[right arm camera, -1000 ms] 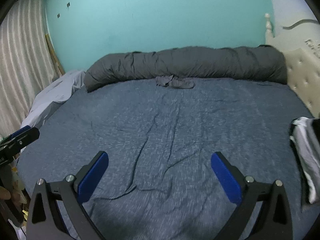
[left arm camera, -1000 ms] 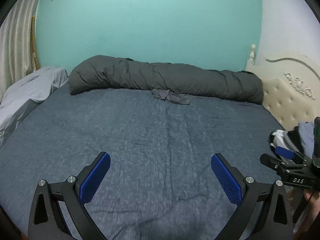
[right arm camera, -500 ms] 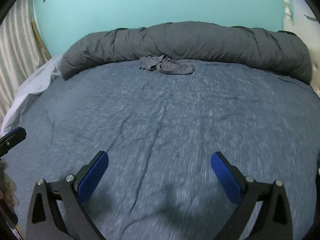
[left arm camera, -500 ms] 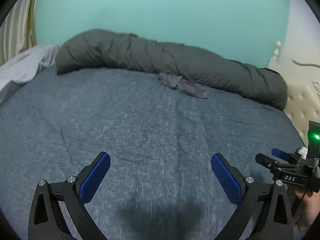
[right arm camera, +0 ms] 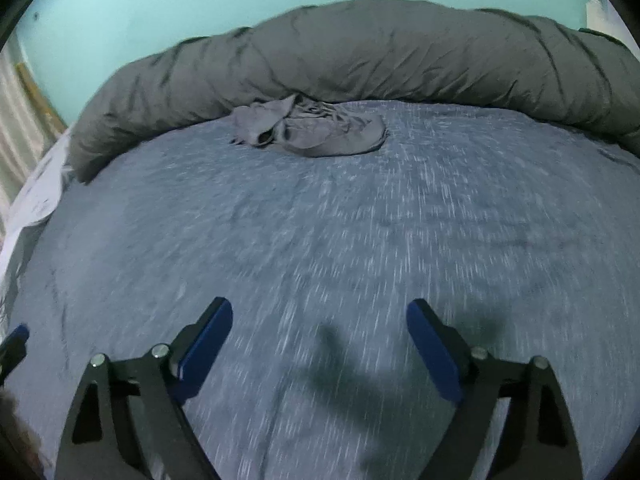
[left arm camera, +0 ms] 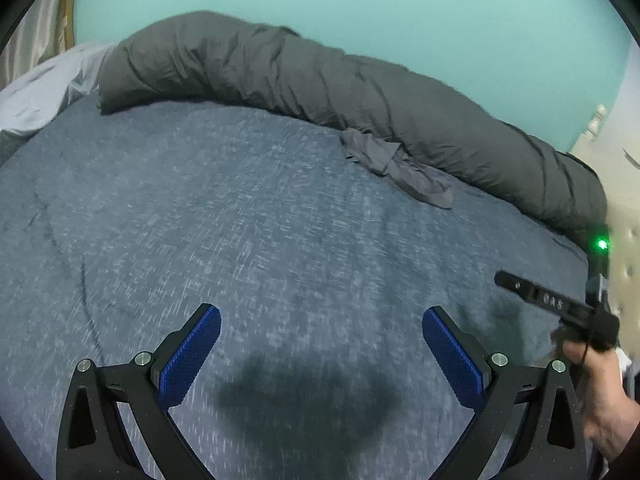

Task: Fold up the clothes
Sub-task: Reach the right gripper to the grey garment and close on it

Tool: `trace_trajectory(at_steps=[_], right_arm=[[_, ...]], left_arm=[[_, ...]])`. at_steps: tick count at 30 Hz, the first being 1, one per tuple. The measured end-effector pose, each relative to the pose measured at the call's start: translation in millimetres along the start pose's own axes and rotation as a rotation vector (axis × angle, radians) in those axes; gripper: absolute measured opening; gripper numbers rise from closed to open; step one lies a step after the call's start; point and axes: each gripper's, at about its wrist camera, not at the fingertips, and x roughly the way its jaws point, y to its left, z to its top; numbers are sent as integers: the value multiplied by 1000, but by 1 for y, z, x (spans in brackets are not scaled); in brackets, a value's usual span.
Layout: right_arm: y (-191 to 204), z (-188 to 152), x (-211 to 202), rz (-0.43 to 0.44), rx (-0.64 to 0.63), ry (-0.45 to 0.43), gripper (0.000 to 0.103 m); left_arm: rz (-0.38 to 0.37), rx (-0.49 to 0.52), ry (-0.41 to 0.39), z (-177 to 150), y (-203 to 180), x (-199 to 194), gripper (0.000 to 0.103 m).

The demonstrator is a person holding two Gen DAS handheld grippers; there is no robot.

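Blue-grey bed sheet under a teal wall; crumpled grey garment lies against the rolled dark duvet; left gripper wide, empty; right gripper closing, nothing between.

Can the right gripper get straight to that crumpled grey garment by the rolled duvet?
Probably yes. Only bare blue bedsheet lies between the right gripper, its empty jaws closing slightly, and the grey garment; it's still well short.

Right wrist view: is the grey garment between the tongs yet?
No, the grey garment lies crumpled far up the bed against the rolled duvet, and only bare sheet shows between the right tongs.
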Motion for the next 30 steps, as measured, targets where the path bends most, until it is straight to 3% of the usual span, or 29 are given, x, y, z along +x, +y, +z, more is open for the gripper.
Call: trace_trajectory(at_steps=[8,14,19,24,26,30], right_arm=[[2,70,80,-20,-25,-3,87],[8,104,133,-79,-31,16,87],[15,125,163,-90,-30,8,86],[25,130,183,-115,-107,13,51],[21,132,179,-133,-99,-15,17],[21,129,159,-99,-117,-72,6]], left_arm=[[31,-33,36,22,28,54,103],[38,-62,96,13,43,85,103],[41,-49,100,7,55,93,103],[35,-51,109,-4,66,95,103],[30,-56,109,-9,70,93,103],[21,-61,99,-12,73,87,103]])
